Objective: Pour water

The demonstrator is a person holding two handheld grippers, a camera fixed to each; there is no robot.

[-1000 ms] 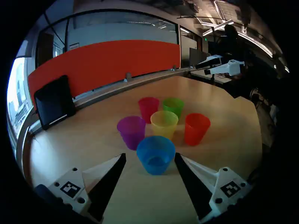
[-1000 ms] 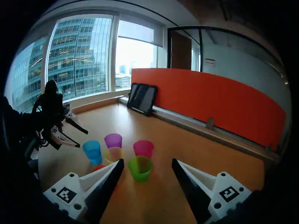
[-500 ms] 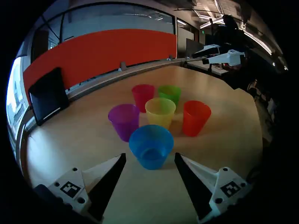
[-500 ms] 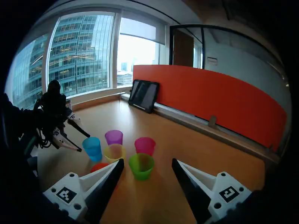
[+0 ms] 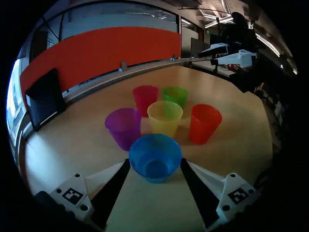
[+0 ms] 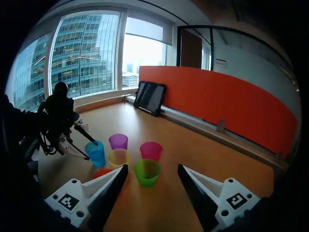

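**Foreground.** The left gripper (image 5: 154, 160) has its fingers spread, one on each side of the translucent blue plastic cup (image 5: 155, 157). The cup stands upright on the pale wooden table (image 5: 239, 131). The fingertips lie just beside the cup's wall; whether they touch it cannot be told. Nothing is gripped. Whether the cup holds water is unclear.

**Handling (judged).** The cup looks light, thin-walled and smooth. A hard squeeze would likely buckle it, and the tapered wall offers a slippery seat. The best hold is on opposite sides of the wall at about mid-height, below the rim, with moderate pressure.

**Middle ground.** Close behind it cluster a purple cup (image 5: 123, 127), a yellow cup (image 5: 165, 118) and an orange cup (image 5: 204, 123), then a pink cup (image 5: 145, 99) and a translucent green plastic cup (image 5: 174, 96).

**Far side.** The right gripper (image 6: 151, 166) faces the group from the green cup's side and stops short of it. Its fingers are likewise parted and empty.

**Background.** A dark tablet (image 5: 44, 98) leans against an orange partition (image 5: 104, 50).
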